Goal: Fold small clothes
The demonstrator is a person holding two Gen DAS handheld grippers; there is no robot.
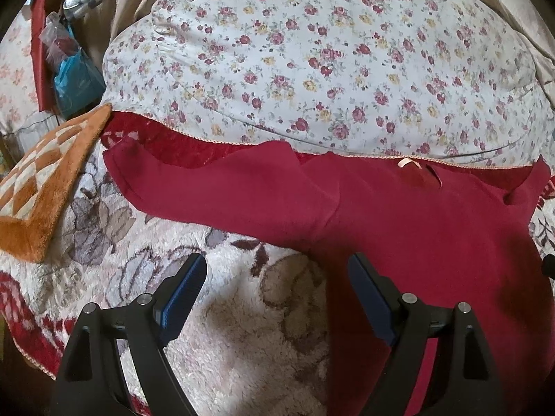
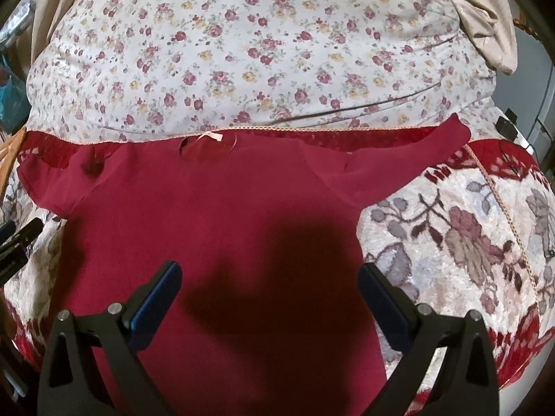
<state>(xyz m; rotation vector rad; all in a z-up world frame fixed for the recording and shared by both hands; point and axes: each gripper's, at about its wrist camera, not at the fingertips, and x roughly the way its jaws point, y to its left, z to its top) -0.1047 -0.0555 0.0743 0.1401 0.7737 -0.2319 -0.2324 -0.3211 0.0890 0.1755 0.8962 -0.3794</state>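
Two grippers, one in each of your hands, both with jaws spread wide and nothing between them. Your left gripper (image 1: pixel 275 277), black with blue finger pads, hovers over the edge of a dark red long-sleeved top (image 1: pixel 399 215): its right finger sits above the red cloth, its left finger above a plush cream blanket with a grey and brown leaf pattern and red border (image 1: pixel 225 329). Your right gripper (image 2: pixel 270 280) hangs above the middle of the same top (image 2: pixel 215 215), and its shadow falls dark on the cloth.

The top lies flat and spread on the blanket (image 2: pixel 451 228), neckline away from you, with a small pink bow (image 2: pixel 210 136) at the collar. One sleeve (image 1: pixel 194 183) stretches out to the left, the other sleeve (image 2: pixel 409 159) to the right.

Just beyond the neckline lies a large white cushion printed with small red and yellow roses (image 2: pixel 242 52). At the far left, an orange and cream checked fluffy mat (image 1: pixel 52 180) rests on the blanket, well apart from the top, with a blue plastic bag (image 1: pixel 78 83) behind it.
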